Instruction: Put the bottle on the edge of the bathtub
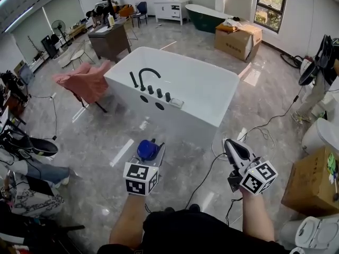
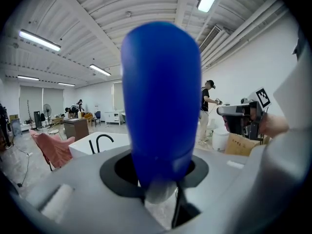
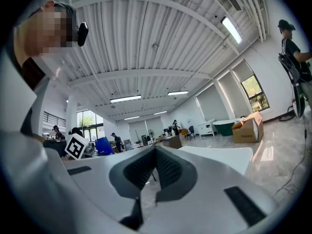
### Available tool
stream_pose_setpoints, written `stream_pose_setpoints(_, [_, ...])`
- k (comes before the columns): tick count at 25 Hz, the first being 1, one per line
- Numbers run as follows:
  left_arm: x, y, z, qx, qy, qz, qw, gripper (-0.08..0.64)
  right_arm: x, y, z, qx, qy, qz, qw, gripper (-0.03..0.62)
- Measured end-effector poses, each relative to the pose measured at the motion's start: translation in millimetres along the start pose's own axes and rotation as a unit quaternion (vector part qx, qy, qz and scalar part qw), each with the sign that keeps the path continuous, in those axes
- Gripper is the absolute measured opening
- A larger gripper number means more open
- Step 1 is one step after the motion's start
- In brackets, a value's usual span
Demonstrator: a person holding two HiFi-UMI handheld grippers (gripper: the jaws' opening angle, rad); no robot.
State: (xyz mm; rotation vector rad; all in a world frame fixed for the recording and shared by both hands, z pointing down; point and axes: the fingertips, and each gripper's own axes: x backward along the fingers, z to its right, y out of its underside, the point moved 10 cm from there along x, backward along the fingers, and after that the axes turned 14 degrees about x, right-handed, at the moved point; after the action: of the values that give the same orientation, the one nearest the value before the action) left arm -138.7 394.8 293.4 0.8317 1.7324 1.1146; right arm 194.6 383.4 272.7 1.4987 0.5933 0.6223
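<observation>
A blue bottle (image 1: 147,150) sits between the jaws of my left gripper (image 1: 150,153), which is shut on it and held low over the grey floor. In the left gripper view the blue bottle (image 2: 161,101) fills the middle and rises out of the left gripper (image 2: 158,182). The white bathtub (image 1: 212,110) stands ahead of both grippers, with a black faucet (image 1: 145,75) on its near-left rim. My right gripper (image 1: 233,148) hangs to the right of the bottle, shut with nothing in it; in its own view the right gripper (image 3: 155,172) has its pads meeting.
A pink chair (image 1: 87,81) stands left of the tub. Beyond it are a brown desk (image 1: 110,38), a dark green tub (image 1: 204,17) and a cardboard box (image 1: 238,38). Another box (image 1: 312,181) and a toilet (image 1: 318,234) are at the right. Black cables (image 1: 265,123) cross the floor.
</observation>
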Motion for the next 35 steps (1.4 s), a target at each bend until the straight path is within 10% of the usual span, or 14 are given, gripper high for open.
stream_pose_setpoints(13, [-44.2, 3.0, 8.6, 0.007, 0.014, -0.004, 0.9999, 0.146, -1.8, 29.1, 27.2, -0.035, -0.017, -0.019, 0.999, 0.011])
stream_pose_setpoints(35, [-160.7, -46.0, -149.1, 0.02, 0.048, -0.026, 0.9983, 0.146, -186.7, 53.1, 70.1, -0.058, 0.04, -0.074, 0.995, 0.011])
